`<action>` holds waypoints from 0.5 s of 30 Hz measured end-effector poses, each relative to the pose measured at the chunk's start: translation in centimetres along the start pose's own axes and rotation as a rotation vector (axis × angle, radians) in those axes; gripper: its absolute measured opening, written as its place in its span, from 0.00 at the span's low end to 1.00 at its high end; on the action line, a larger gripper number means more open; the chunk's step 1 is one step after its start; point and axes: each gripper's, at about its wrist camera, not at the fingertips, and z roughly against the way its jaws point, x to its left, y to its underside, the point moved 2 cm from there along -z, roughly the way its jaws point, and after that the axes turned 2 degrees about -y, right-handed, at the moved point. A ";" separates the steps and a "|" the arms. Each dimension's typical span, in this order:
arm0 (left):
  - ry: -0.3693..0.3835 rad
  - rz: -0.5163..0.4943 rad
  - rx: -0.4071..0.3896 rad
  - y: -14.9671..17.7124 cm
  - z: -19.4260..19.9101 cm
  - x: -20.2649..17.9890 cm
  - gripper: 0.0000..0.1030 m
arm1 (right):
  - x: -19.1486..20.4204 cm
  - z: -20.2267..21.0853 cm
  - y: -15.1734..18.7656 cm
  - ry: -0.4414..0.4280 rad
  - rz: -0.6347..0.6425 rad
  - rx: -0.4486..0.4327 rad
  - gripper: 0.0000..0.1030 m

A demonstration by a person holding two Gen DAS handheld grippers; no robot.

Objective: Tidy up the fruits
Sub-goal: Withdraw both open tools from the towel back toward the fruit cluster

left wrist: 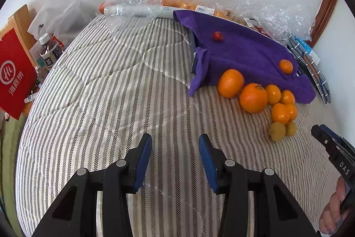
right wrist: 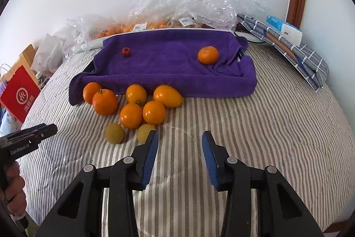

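A tray draped in a purple towel (right wrist: 168,63) lies on the striped bed. On it sit one orange (right wrist: 208,55) and a small red fruit (right wrist: 126,51); they also show in the left wrist view, the orange (left wrist: 286,66) and the red fruit (left wrist: 218,36). Several oranges (right wrist: 142,108) and two yellow-green fruits (right wrist: 114,133) lie in a cluster on the bed before the tray, also seen in the left wrist view (left wrist: 253,97). My right gripper (right wrist: 179,159) is open and empty, just right of the cluster. My left gripper (left wrist: 175,161) is open and empty over bare bedding.
Clear plastic bags (right wrist: 190,6) with more fruit lie behind the tray by the wall. A folded checked cloth and a box (right wrist: 288,41) sit at the right. A red bag (left wrist: 13,72), bottles and clutter stand off the bed's left edge.
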 end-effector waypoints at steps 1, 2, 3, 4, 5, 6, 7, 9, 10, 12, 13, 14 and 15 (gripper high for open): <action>0.002 0.002 0.003 0.0 -0.3 0.1 0.41 | 0.0 -0.3 -0.2 -0.004 -0.005 -0.001 0.40; 0.005 0.003 0.002 -0.1 -0.5 0.3 0.41 | 0.1 -0.6 -0.5 -0.010 -0.011 0.000 0.40; 0.006 0.003 -0.005 -0.2 -0.7 0.3 0.41 | 0.1 -1.0 -0.7 -0.018 -0.016 0.000 0.40; 0.005 0.004 -0.007 -0.4 -0.9 0.4 0.41 | 0.1 -1.3 -1.1 -0.022 -0.018 0.000 0.40; 0.007 0.003 -0.013 -0.6 -1.1 0.5 0.41 | 0.1 -1.5 -1.4 -0.023 -0.018 -0.001 0.40; 0.011 0.003 -0.019 -0.8 -1.2 0.5 0.42 | 0.2 -2.0 -1.9 -0.024 -0.018 -0.003 0.40; 0.017 0.003 -0.022 -1.1 -1.4 0.6 0.42 | 0.2 -2.3 -2.2 -0.029 -0.017 -0.003 0.40; 0.022 -0.003 -0.028 -1.5 -1.8 0.6 0.43 | 0.2 -3.2 -3.0 -0.041 -0.022 0.003 0.40; 0.026 -0.008 -0.029 -1.8 -2.0 0.6 0.43 | 0.2 -3.9 -3.5 -0.049 -0.027 0.009 0.40; 0.027 -0.015 -0.041 -2.1 -2.3 0.4 0.44 | 0.1 -5.0 -4.0 -0.057 -0.035 0.023 0.40; 0.027 -0.019 -0.045 -2.3 -2.4 0.2 0.45 | 0.0 -5.8 -4.3 -0.061 -0.041 0.034 0.40; 0.028 -0.025 -0.049 -2.4 -2.6 0.1 0.45 | -0.1 -6.2 -4.5 -0.065 -0.047 0.040 0.41; 0.030 -0.030 -0.050 -2.6 -2.7 -0.1 0.46 | -0.3 -6.8 -4.7 -0.097 -0.058 0.050 0.42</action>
